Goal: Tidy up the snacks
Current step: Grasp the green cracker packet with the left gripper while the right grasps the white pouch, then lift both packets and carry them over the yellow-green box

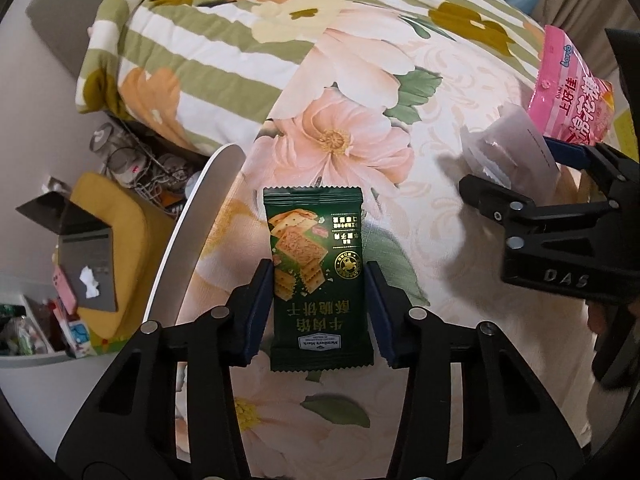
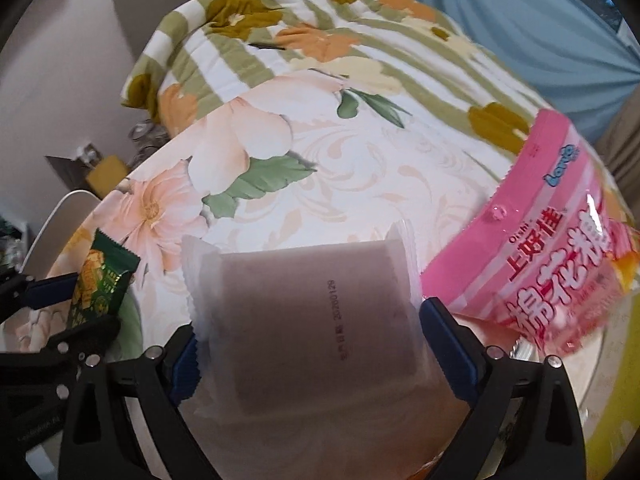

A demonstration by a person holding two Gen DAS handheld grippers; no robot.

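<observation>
Right now the left gripper (image 1: 318, 312), black-framed with blue pads, is clamped onto a dark green foil packet of crackers (image 1: 318, 280), one pad pressed to each long edge, the packet pointing away over the flowered bedsheet (image 1: 460, 80). Off to the right of the green packet, the right gripper (image 2: 308, 344) straddles a frosted white sachet with a dark block inside (image 2: 308, 320); its jaws stand wide, a blue pad alongside each edge, and whether they actually press the wrapper cannot be told. Further right again from the green packet, just beside the white sachet, a glossy pink bag of marshmallows (image 2: 556, 248) lies on the sheet. Beyond the green packet, at the far end of the bed, a green-and-white striped quilt with orange flowers (image 1: 180, 48) sits bunched up.
</observation>
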